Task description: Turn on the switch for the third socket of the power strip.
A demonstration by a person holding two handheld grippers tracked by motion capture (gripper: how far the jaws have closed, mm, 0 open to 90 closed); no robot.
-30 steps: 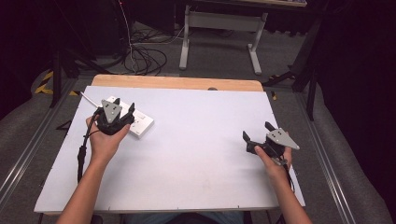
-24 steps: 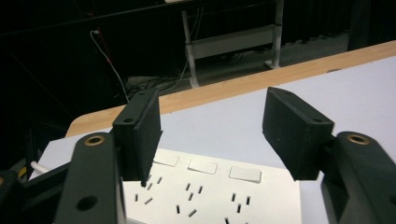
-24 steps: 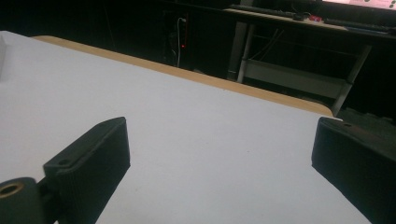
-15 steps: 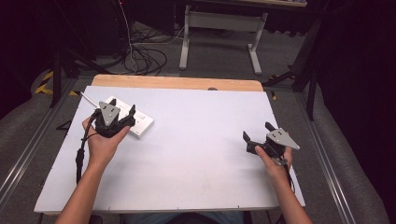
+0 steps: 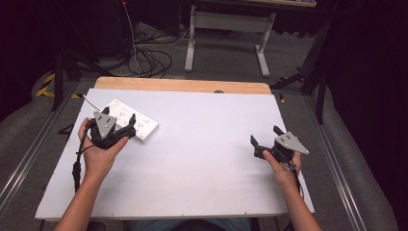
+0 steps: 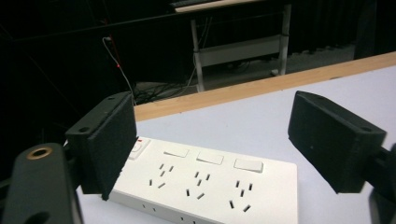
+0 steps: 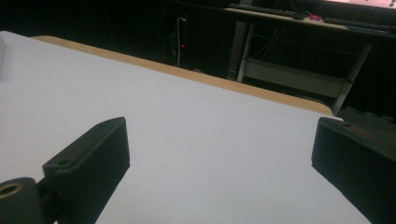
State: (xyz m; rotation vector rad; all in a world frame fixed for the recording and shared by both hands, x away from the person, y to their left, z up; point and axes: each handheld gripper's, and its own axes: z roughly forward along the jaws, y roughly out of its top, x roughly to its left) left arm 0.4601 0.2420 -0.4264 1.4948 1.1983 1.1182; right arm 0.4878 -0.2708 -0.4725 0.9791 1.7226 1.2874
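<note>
left claw [image 5: 126,126] just released, spread | power strip [image 5: 137,125] flat, long axis slanting far-left to near-right

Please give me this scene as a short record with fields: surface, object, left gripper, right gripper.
surface: white table with a wooden far edge
object: white power strip, flat on the table at its far left; three sockets with switches seen in the left gripper view
left gripper: jaws open, just been opening; power strip lies below and ahead of them, pads not pressing it
right gripper: jaws open, nothing between them, over bare table at the right
</note>
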